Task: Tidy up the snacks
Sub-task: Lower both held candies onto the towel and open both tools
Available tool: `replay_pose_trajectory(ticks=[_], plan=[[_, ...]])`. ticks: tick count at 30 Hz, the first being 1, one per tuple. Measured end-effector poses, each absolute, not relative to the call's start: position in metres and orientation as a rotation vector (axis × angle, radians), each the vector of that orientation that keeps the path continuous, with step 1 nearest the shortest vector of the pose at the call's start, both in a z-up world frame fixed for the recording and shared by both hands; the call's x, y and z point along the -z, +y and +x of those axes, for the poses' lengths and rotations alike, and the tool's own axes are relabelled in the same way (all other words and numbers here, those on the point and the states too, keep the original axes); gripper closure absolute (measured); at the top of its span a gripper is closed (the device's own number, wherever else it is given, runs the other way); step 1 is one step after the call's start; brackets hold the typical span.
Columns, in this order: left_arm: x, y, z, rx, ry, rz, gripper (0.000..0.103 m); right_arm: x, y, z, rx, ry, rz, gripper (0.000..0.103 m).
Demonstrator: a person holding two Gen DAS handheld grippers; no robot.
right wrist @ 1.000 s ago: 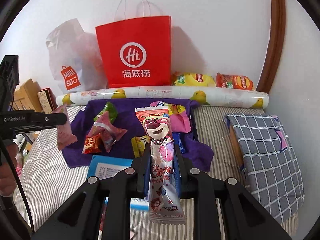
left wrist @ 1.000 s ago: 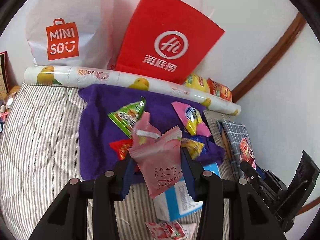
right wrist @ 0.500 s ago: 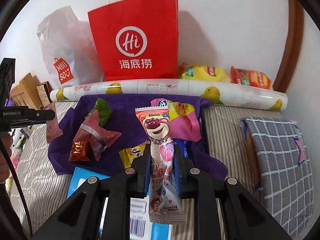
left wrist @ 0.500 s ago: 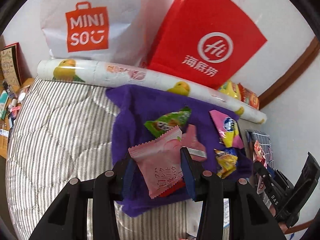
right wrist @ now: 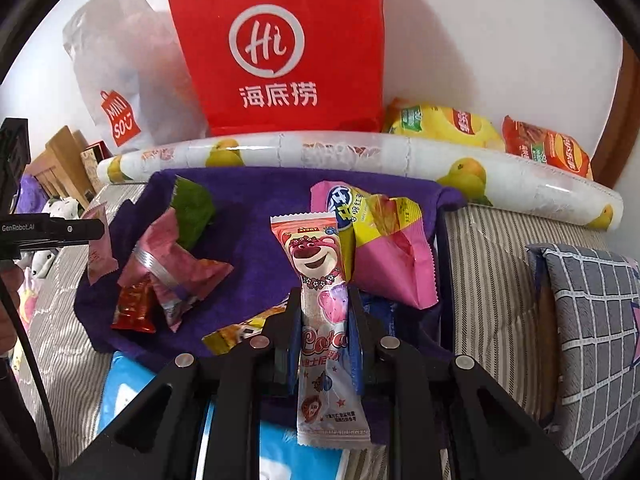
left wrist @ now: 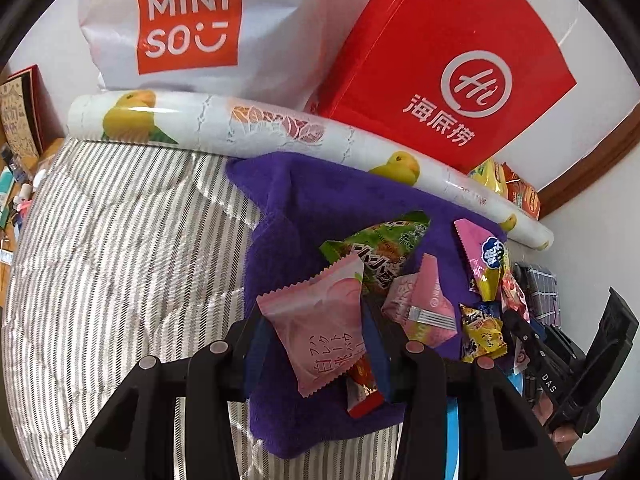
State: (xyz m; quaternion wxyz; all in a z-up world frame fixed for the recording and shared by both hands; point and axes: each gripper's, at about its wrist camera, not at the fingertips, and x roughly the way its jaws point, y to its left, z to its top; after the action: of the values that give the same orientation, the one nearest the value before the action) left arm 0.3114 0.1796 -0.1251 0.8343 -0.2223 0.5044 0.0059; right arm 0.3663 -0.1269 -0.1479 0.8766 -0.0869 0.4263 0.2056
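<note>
Left wrist: striped quilt [left wrist: 120, 260] lies bare beside purple towel [left wrist: 320, 208] edge.

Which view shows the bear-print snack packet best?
The right wrist view: the bear-print packet stands upright, clamped in the right gripper, its face fully legible. The left wrist view shows only a sliver of it at the right edge.
</note>
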Motion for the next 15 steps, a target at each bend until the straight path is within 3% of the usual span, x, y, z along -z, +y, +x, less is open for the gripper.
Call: replay_pose_trajectory(ticks=[11, 15], plan=[[0.138, 0.17, 0.325, 0.012, 1.105, -0.472, 0.061, 0.158, -0.125, 0.373, -0.428, 0.916, -0.187, 0.081], [0.141, 0.167, 0.328, 0.016, 1.116, -0.484, 0.061, 0.157, -0.127, 0.374, -0.41, 0.925, -0.18, 0.074]])
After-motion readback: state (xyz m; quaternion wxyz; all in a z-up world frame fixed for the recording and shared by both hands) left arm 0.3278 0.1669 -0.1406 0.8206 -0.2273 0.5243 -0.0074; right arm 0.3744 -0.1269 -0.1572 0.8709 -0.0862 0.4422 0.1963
